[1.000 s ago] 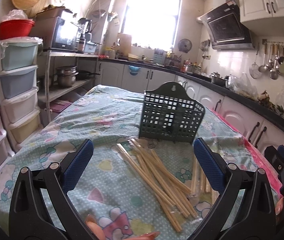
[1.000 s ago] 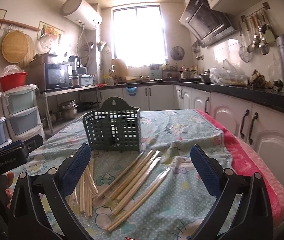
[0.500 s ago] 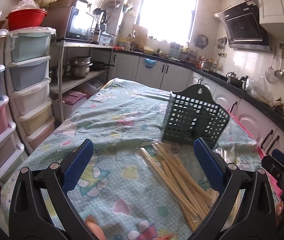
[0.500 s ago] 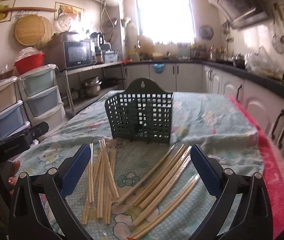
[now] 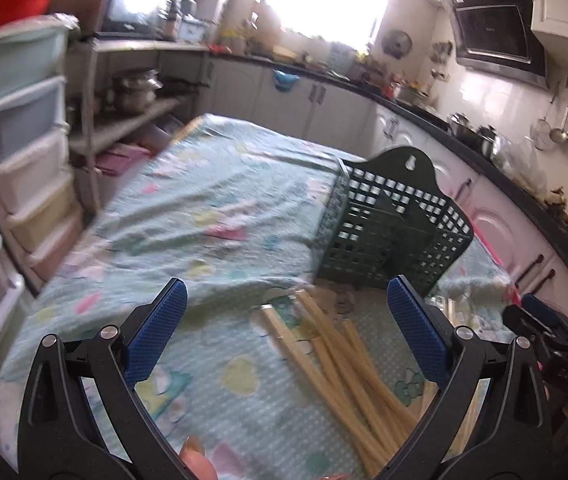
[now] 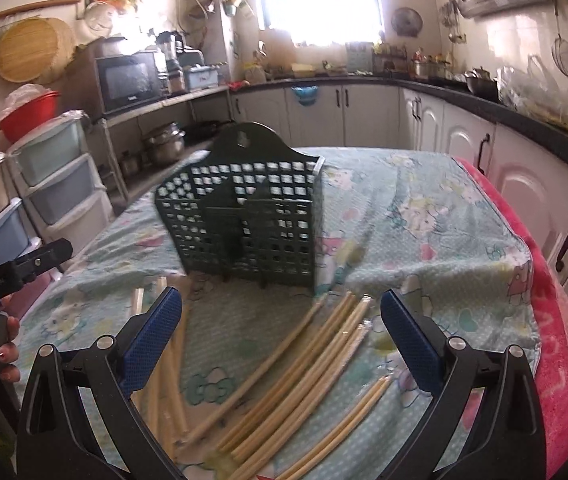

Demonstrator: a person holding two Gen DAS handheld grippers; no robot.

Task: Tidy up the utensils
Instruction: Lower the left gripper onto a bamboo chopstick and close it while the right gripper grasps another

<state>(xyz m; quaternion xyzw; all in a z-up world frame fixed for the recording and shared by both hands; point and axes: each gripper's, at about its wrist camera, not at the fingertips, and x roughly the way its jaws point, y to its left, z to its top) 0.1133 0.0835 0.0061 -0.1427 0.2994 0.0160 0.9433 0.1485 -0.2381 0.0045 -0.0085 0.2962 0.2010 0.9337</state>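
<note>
Closer now to the work than a second ago, on both sides; in the right wrist view the dark green utensil basket (image 6: 244,216) looms larger and more central than before, with the right-hand bundle of chopsticks (image 6: 303,364) spread directly between and ahead of the right gripper (image 6: 282,332); jaws wide apart, nothing between them. Swung leftward in the left wrist view, so the basket (image 5: 391,232) sits further to the right than it did and the nearer bundle of chopsticks (image 5: 339,364) lies under the right-hand finger rather than in the middle; left gripper (image 5: 287,328) likewise gaping and empty. No chopstick shifted between frames, as far as can be told; same fans on the patterned cloth of the counter (image 6: 423,216), just in front of the basket, which stands upright and looks empty. Blur across both views, so still in motion, probably. Reads as an approach only; nothing sorted yet, every stick left to lift; right side seemingly better lined up for a first pick.
</note>
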